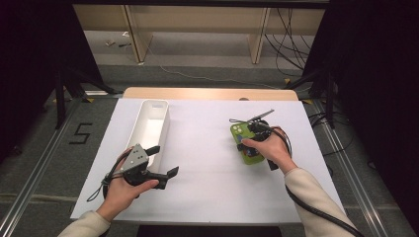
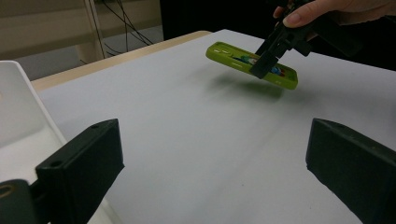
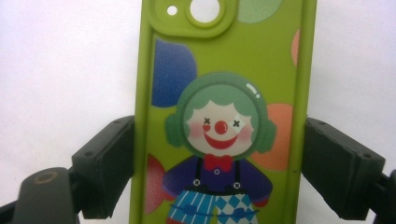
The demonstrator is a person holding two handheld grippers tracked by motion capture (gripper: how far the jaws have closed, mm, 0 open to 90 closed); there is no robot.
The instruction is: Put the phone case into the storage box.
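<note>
Right tool (image 3: 219,168) clamped on green phone case (image 3: 224,116)

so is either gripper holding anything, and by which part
The right gripper grips the green phone case across its two long side edges, toward its lower half, lifted off the table. The left gripper is open, holding nothing.

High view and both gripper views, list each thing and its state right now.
Green clown-printed phone case: lifted off the table, tilted, clamped by its long edges.
Right gripper: shut on the case.
Left gripper: open, holding nothing.
Long white plastic bin: upright, looks empty.
</note>
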